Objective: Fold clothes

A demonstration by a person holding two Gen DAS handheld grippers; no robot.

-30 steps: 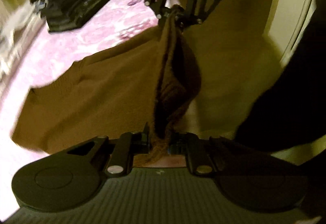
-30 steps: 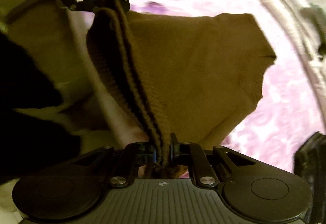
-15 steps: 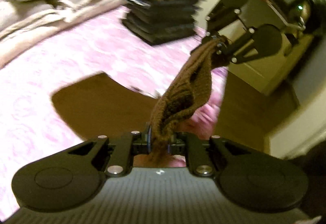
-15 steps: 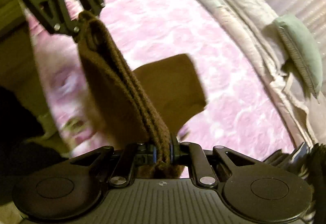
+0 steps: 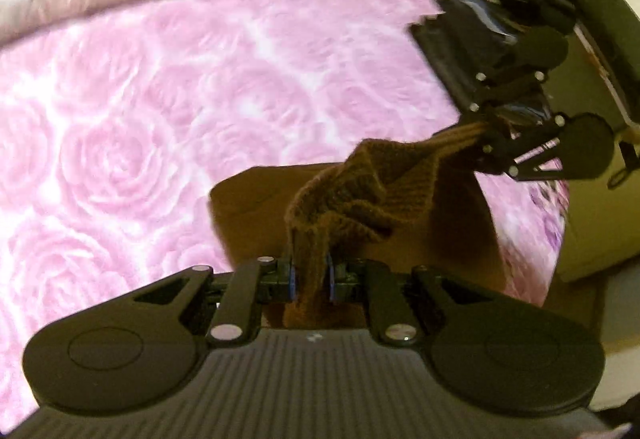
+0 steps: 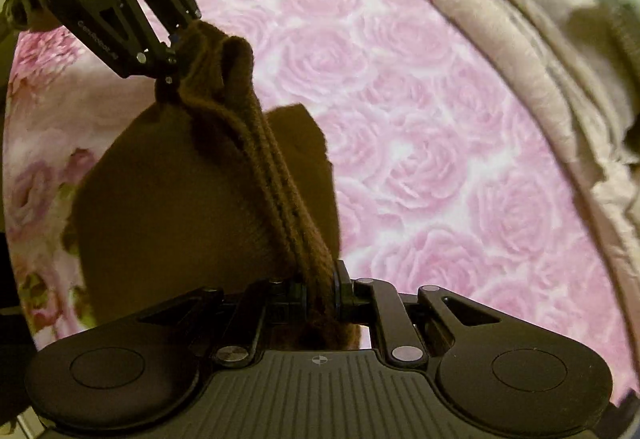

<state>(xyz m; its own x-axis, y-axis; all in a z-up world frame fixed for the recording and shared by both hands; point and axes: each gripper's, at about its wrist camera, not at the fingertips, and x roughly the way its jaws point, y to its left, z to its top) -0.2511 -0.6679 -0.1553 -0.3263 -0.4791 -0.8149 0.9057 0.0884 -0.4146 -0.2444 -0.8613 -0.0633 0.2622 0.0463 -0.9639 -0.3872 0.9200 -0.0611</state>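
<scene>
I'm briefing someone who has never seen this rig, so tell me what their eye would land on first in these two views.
First, the brown knit sweater, bunched and stretched between the left gripper and the right gripper, both shut on its ribbed edge, with the rest of it hanging below. Behind it the pink rose-patterned bedspread fills most of both views. A dark stack of folded clothes sits at the upper right of the left view.

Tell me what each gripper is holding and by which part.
Both hold the brown knit garment by its bunched ribbed edge: left gripper at one end, right gripper at the other.
</scene>
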